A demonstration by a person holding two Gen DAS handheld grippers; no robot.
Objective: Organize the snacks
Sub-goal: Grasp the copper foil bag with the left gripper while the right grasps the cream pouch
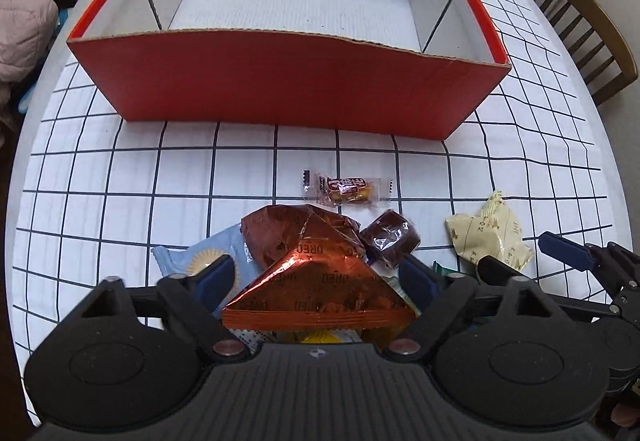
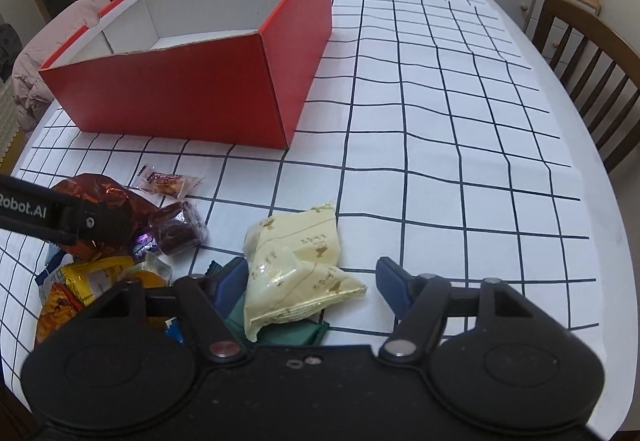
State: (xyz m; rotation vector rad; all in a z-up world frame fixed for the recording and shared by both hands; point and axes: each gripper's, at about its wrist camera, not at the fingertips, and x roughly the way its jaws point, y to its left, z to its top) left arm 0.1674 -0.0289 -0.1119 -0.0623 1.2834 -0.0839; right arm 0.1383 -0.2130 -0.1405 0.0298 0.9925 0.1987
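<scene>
An empty red cardboard box (image 1: 280, 81) with a white inside stands on the checked tablecloth; it also shows in the right wrist view (image 2: 180, 93). My left gripper (image 1: 320, 277) is open, its fingers either side of a shiny orange Oreo packet (image 1: 316, 289) in a pile of snacks. My right gripper (image 2: 310, 281) is open around a cream-yellow snack bag (image 2: 296, 265), which also shows in the left wrist view (image 1: 488, 237). A small clear-wrapped candy (image 1: 346, 188) and a dark brown wrapped cake (image 1: 390, 239) lie in front of the pile.
More packets lie in the pile: a yellow one (image 2: 88, 277), a green one (image 2: 296, 333) under the cream bag and a pale blue one (image 1: 200, 257). A wooden chair (image 2: 592, 53) stands at the table's right edge. A pink jacket (image 1: 28, 13) is on the left.
</scene>
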